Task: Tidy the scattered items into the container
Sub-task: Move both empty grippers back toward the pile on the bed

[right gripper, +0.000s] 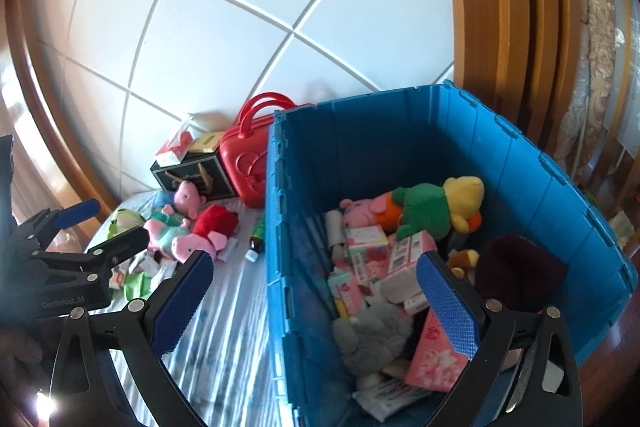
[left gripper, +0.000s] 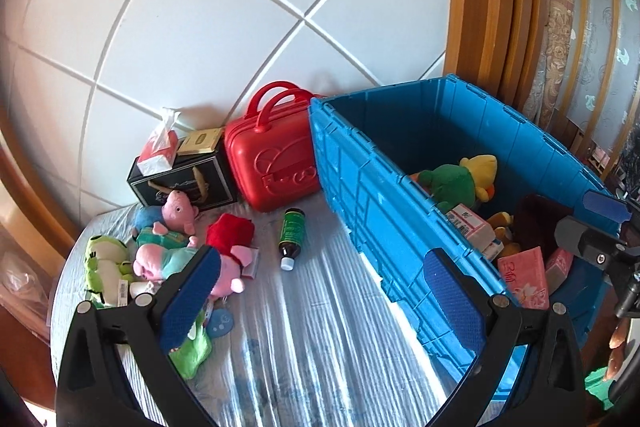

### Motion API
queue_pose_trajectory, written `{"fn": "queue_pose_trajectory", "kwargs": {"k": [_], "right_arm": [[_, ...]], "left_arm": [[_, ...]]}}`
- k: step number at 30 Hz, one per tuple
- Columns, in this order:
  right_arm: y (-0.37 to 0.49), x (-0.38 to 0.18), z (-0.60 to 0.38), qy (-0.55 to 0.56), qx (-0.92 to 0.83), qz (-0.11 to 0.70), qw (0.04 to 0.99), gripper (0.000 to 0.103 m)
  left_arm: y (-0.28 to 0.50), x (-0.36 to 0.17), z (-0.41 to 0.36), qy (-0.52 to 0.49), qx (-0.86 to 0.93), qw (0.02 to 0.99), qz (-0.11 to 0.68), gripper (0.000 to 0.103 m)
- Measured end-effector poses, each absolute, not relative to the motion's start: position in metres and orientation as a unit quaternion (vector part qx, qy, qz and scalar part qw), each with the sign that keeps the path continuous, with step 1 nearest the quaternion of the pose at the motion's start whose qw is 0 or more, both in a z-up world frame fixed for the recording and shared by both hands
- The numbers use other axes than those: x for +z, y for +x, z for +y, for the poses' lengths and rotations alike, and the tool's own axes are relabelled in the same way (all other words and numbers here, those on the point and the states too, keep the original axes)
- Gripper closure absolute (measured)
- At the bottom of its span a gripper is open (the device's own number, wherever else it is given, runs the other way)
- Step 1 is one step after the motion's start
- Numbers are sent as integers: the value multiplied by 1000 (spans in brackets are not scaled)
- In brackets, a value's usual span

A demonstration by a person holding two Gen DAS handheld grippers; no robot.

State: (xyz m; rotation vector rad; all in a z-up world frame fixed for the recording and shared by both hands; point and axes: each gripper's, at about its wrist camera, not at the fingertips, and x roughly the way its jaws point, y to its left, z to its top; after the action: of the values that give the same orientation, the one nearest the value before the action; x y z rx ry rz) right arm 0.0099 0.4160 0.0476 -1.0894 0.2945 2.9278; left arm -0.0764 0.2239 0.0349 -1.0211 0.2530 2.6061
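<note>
A blue crate [left gripper: 372,195] [right gripper: 500,163] stands on the right of a striped mat and holds a green and yellow plush [right gripper: 432,207], a grey plush [right gripper: 372,335] and pink boxes [right gripper: 436,355]. Scattered on the mat to its left lie a dark bottle [left gripper: 291,239] [right gripper: 257,241], pink pig plushies [left gripper: 180,211] [right gripper: 188,245] and a green frog plush [left gripper: 102,263]. My left gripper [left gripper: 320,293] [right gripper: 100,225] is open and empty above the mat, near the plushies. Over the crate's left wall hangs my right gripper [right gripper: 316,303] [left gripper: 596,223], also open and empty.
A red carry case [left gripper: 272,155], a black box [left gripper: 188,179] and a red tissue pack [left gripper: 160,151] stand against the white tiled wall behind the mat. A wooden door frame [left gripper: 480,7] rises behind the crate. A green cloth item [left gripper: 192,351] lies under my left finger.
</note>
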Motion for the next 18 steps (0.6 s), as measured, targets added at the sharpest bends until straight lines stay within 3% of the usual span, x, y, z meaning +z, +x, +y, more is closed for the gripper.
{"fn": "queue_pose_trajectory", "kwargs": {"k": [18], "right_arm": [[40, 56, 325, -362, 929, 70, -33, 0]], "left_arm": [[-33, 30, 81, -377, 922, 65, 65, 0]]}}
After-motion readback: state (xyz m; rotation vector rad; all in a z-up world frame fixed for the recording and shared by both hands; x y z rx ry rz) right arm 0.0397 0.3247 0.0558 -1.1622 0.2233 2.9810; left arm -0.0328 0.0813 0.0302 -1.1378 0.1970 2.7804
